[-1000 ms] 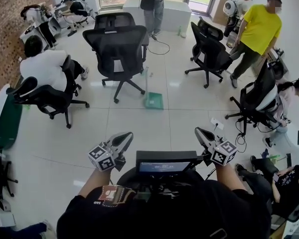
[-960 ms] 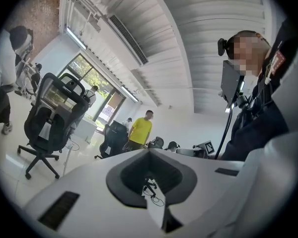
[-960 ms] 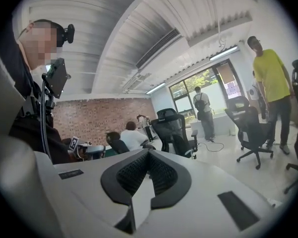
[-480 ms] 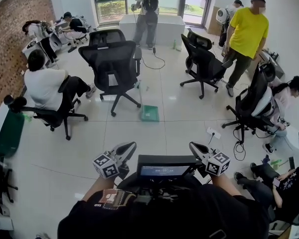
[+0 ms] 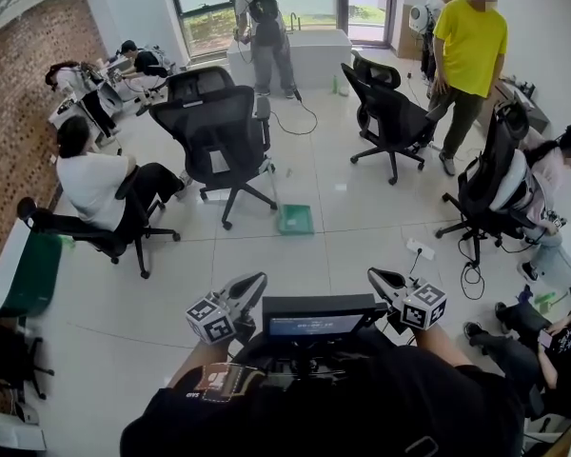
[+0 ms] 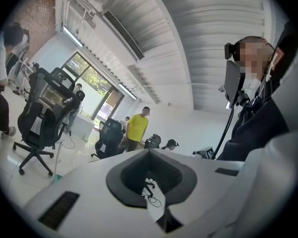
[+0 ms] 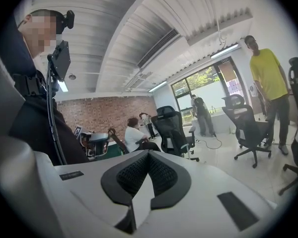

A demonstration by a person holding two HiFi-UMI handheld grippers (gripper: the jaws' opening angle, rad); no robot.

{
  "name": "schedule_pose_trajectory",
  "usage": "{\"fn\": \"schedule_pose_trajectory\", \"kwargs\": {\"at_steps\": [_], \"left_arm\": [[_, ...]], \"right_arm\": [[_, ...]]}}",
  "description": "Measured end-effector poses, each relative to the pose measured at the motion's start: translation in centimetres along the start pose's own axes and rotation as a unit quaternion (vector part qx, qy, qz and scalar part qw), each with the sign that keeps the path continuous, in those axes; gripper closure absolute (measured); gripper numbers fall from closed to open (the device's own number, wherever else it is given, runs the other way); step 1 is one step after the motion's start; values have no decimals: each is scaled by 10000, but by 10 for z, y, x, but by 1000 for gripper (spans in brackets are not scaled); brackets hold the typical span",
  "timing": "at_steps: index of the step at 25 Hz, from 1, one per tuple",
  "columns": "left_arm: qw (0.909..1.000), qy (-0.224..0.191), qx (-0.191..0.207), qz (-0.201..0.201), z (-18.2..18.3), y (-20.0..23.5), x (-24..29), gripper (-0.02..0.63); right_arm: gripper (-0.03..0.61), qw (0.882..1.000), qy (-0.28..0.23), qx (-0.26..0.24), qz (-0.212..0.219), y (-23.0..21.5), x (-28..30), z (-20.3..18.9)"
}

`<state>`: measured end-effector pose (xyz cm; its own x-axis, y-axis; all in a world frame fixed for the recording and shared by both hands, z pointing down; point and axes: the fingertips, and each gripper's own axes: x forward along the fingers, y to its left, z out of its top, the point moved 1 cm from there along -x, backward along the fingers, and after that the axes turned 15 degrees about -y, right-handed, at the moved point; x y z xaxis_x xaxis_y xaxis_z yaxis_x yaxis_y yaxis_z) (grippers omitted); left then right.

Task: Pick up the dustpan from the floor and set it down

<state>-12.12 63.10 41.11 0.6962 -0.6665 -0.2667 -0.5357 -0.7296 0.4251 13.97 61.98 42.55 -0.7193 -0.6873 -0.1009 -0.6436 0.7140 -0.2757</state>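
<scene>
The left tongs (image 5: pixel 255 284) were shut tight with nothing between the jaws, and the right tongs (image 5: pixel 378 278) were shut and empty too. Both were held out about level, close to the person's chest, 1 on each side of a small black screen (image 5: pixel 314 324). The green dustpan (image 5: pixel 296 220) sat on the white floor (image 5: pixel 171 284), far ahead of both tongs and well apart from them. It was just to the right of the legs of a big black chair (image 5: pixel 219 122). This scene could mean 2 things. The person might have been walking up to the dustpan to grab it, or the dustpan might have been put down there and left. I could not tell which. Either way, the good thing to do was to move slowly, keep the tongs away from the chair, and watch out for the white plug strip (image 5: pixel 421 248) and its wire on the floor to the right. The tall handle could tip if something bumped it, so it needed room. The flat green pan lay on the floor with its sides lined up with the floor tiles. Its long part was the thin handle (image 5: pixel 275 188), which stood almost straight up from the far left side of the pan and leaned a little to the far left. The pan was too small to see which side was its open mouth.
</scene>
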Motion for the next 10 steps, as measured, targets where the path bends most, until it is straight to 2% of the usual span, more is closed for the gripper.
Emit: {"fn": "schedule_pose_trajectory", "kwargs": {"at_steps": [10], "left_arm": [[10000,-40,-35,22,8,20,-25,591]], "right_arm": [[569,9999,67,-63,90,22,21,-12]]}}
